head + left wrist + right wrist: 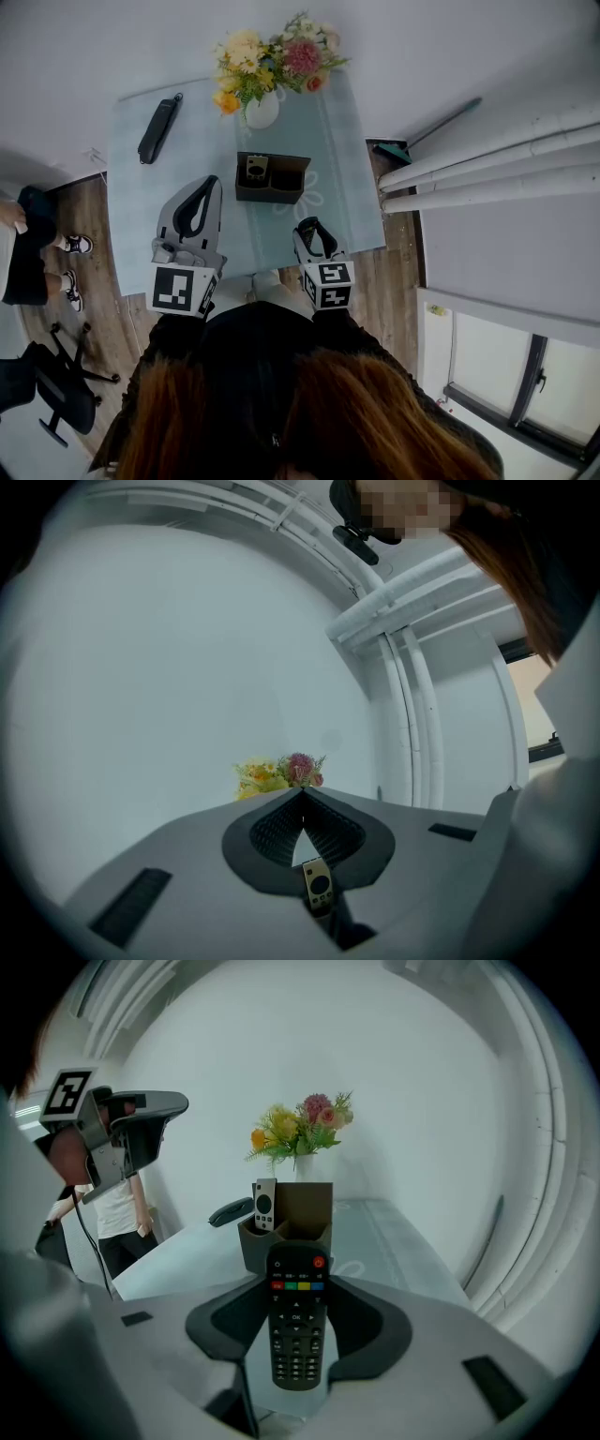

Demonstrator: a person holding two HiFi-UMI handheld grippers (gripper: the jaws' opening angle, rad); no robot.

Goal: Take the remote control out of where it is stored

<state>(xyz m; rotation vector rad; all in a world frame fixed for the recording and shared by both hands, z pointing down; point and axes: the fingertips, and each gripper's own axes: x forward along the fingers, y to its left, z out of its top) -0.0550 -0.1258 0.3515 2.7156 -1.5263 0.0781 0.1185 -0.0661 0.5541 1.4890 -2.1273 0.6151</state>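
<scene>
Lower half of the small remote (pixel 264 1202) out of sight inside the holder (pixel 309 1206).

Two grippers: left gripper (pixel 302 797), right gripper (pixel 298 1283). Two remotes: one black remote control (pixel 296 1321) between the right gripper's jaws, one small remote control (pixel 264 1204) ahead of it in the one two-compartment holder (pixel 305 1208). One flower vase (pixel 262 111) beyond. One dark oblong object (pixel 159 127) ahead of the left gripper.
</scene>
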